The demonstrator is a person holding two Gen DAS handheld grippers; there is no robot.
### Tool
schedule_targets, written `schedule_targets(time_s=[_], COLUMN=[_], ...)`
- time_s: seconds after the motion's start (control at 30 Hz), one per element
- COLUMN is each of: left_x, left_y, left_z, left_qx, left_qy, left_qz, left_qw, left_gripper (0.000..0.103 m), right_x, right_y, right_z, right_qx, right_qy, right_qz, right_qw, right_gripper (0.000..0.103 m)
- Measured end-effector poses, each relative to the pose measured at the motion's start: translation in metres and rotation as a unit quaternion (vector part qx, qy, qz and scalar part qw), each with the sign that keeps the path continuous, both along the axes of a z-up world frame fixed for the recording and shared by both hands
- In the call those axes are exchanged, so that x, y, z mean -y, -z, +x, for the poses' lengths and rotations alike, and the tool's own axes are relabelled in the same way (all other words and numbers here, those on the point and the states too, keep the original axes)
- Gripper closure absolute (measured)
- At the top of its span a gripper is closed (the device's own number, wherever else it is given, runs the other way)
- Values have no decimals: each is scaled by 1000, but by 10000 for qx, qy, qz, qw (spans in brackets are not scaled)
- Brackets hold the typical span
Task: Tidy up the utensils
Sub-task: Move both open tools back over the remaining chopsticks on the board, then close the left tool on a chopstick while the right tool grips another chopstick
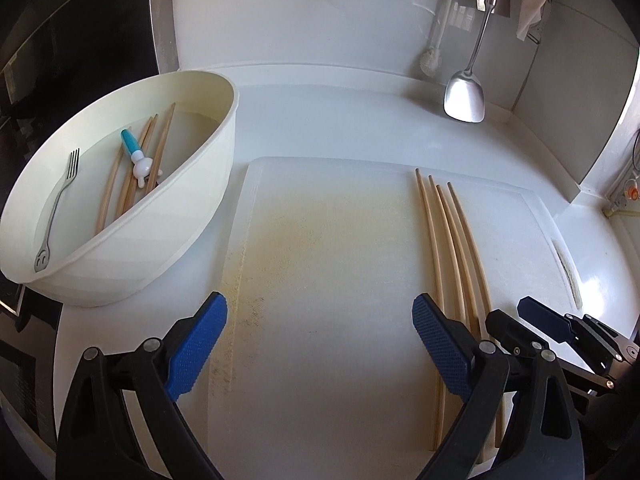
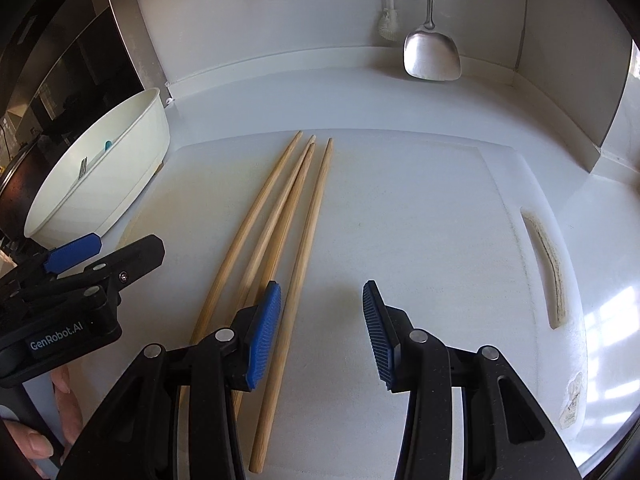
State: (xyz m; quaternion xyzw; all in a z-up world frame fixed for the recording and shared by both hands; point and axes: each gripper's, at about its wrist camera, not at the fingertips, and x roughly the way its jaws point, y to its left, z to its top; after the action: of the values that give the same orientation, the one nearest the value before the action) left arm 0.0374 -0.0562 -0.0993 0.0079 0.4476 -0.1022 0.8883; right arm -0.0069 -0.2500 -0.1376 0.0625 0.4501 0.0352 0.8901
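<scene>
Several wooden chopsticks (image 1: 448, 240) lie side by side on the white cutting board (image 1: 328, 248), also in the right wrist view (image 2: 280, 224). A white oval tub (image 1: 192, 208) at the left holds more chopsticks (image 1: 132, 176), a fork (image 1: 60, 200) and a blue-handled white utensil (image 1: 138, 156). My left gripper (image 1: 320, 344) is open and empty above the board, its right finger over the chopsticks' near ends. My right gripper (image 2: 322, 336) is open and empty, just right of the chopsticks; it also shows in the left wrist view (image 1: 532, 324).
A steel spatula (image 1: 466, 96) and a white brush (image 1: 434, 52) hang against the back wall. A dark appliance (image 2: 60, 80) stands behind the tub (image 2: 100, 184). The board (image 2: 440, 208) has a handle slot (image 2: 548, 268) at its right edge.
</scene>
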Motion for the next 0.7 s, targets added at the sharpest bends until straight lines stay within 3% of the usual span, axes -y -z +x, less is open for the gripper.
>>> schedule_targets(time_s=[0.2, 0.7], left_x=[2, 30], left_y=[1, 10], left_z=[-2, -3], left_qx=[29, -4], left_qy=[16, 335], left_qz=[29, 122], left_qw=[10000, 9994], left_gripper=[11, 11], right_x=[-8, 5], right_y=[3, 4], right_z=[-1, -3], right_qx=[107, 229], right_qy=[-99, 31], right_qz=[-400, -530], right_qw=[9991, 9983], right_gripper=[62, 64])
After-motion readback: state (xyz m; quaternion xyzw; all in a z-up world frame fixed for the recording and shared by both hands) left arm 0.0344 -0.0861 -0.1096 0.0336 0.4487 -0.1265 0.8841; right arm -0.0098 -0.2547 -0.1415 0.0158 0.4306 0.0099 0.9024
